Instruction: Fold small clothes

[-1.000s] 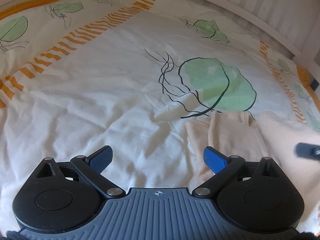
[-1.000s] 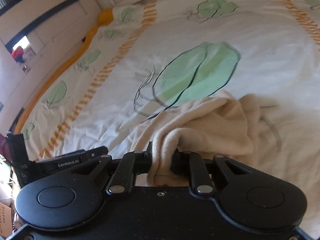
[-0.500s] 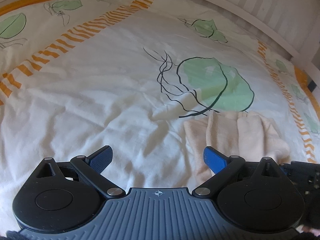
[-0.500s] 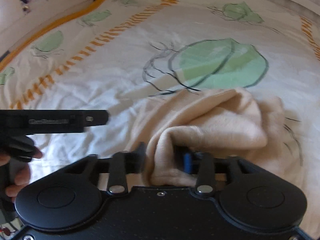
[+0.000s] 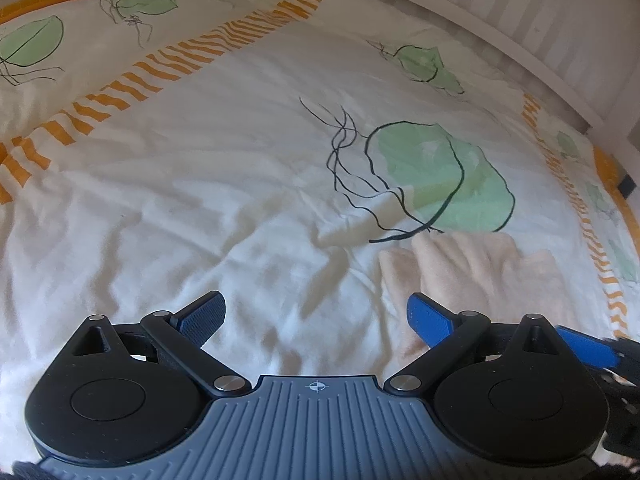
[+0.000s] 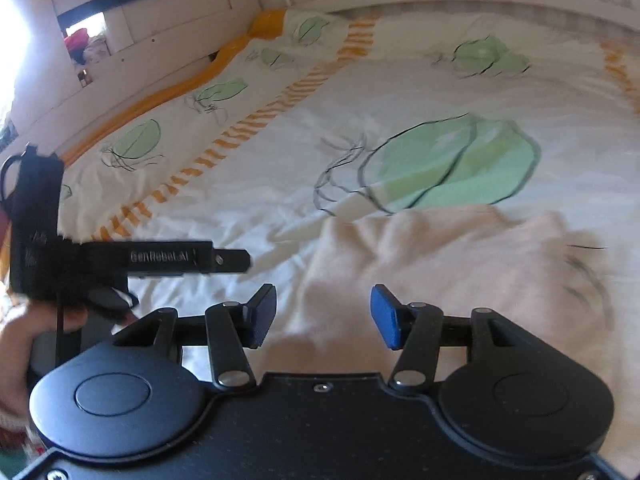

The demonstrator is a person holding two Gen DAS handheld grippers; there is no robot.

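Observation:
A small peach garment (image 6: pixel 440 264) lies folded and flat on the bed, also seen in the left wrist view (image 5: pixel 472 272). My right gripper (image 6: pixel 324 314) is open just over its near edge, with nothing pressed between the blue pads. My left gripper (image 5: pixel 316 318) is open above bare bedspread, left of the garment, and holds nothing. Seen from the right wrist camera, the left gripper (image 6: pixel 236 260) reaches in from the left edge, held by a hand (image 6: pixel 24 336). One blue finger (image 5: pixel 584 346) of the right gripper shows at the lower right of the left wrist view.
The white bedspread (image 5: pixel 200 200) has green leaf prints and orange striped bands. A white slatted bed frame (image 5: pixel 520 12) runs along the far side. A white wall with a dark opening (image 6: pixel 132 12) stands beyond the bed's left edge.
My right gripper has let go of the peach garment and its jaws have opened. The bunched cloth now lies flat on the bed. The left gripper has stayed put.

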